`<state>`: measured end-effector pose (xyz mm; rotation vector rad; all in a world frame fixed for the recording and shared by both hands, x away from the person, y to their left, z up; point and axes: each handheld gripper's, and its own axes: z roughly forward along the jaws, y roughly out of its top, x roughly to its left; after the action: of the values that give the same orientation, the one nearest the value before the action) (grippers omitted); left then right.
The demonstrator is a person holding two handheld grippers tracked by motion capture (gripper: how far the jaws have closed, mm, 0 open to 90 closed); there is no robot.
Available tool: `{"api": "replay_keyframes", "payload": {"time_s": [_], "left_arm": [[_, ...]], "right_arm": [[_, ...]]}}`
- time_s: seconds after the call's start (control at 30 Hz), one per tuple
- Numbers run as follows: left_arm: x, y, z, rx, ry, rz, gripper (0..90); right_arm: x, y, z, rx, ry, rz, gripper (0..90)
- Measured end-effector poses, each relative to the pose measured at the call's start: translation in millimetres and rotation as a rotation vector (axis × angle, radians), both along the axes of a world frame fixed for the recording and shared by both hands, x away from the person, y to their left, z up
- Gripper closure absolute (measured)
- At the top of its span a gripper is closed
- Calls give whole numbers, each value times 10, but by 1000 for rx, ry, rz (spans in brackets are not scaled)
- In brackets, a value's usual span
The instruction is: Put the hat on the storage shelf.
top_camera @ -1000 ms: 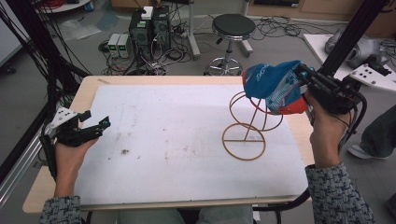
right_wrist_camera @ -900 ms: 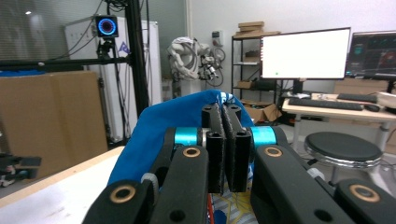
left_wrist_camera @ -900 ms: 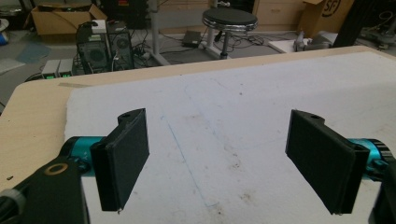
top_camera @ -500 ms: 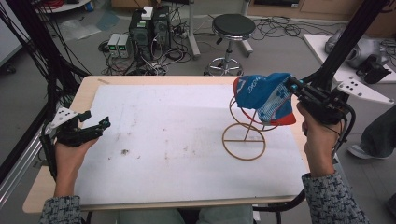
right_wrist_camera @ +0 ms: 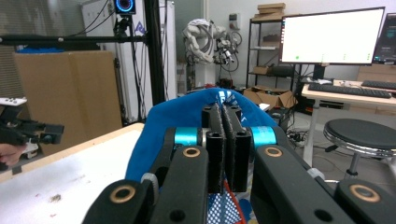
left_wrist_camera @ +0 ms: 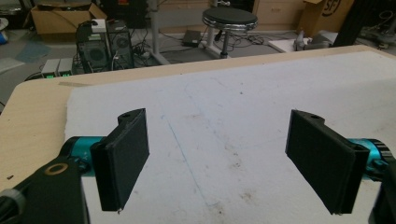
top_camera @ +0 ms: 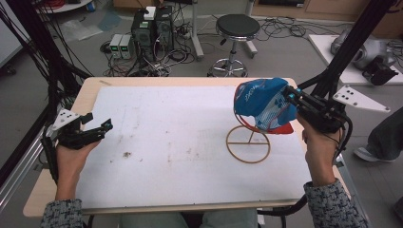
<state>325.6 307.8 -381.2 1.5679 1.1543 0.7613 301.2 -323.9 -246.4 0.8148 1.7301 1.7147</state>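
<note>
The right gripper (top_camera: pixel 291 97) has its fingers pressed together on the edge of a blue cap (top_camera: pixel 260 102), and holds it over the top of a wire stand (top_camera: pixel 248 142) at the right side of the bench (top_camera: pixel 62 183). The cap hangs to the left of the fingers, just above the upper loop of the stand, while the round base of the stand lies on the white sheet (top_camera: pixel 180 142) a little nearer and lower. I judge the cap must go down and slightly left to sit on that loop. The left gripper (top_camera: pixel 97 130) rests far away at the left edge, its fingers (left_wrist_camera: pixel 123 158) wide apart with nothing between them. The right gripper view shows the pinched blue cloth (right_wrist_camera: pixel 154 130) close up, but the stand is hidden there.
</note>
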Motion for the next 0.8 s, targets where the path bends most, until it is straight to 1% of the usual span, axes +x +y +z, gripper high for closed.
{"api": "replay_keyframes", "payload": {"time_s": [0.1, 0.2, 0.37, 0.57, 0.63, 0.7, 0.77, 0.8], "left_arm": [[2, 5, -1, -3, 0, 4, 216], [5, 9, -5, -5, 1, 6, 216], [2, 3, 0, -3, -1, 0, 216], [6, -3, -4, -3, 1, 0, 216], [8, -4, -6, 0, 4, 0, 216], [9, -6, -8, 1, 4, 0, 216], [8, -5, -7, 1, 3, 0, 216], [9, -3, -8, 0, 3, 1, 216]], "right_arm": [[-10, 51, -17, -12, -2, 14, 886], [3, 73, -25, -1, 11, 31, 885], [5, 87, -52, -5, 10, 25, 885], [-21, 95, -50, 23, 17, 50, 886], [-23, 113, -25, 35, 16, 72, 885], [-24, 120, -20, 36, 17, 76, 885], [-30, 143, -14, 49, 19, 100, 885], [-33, 154, -13, 44, 16, 105, 886]]}}
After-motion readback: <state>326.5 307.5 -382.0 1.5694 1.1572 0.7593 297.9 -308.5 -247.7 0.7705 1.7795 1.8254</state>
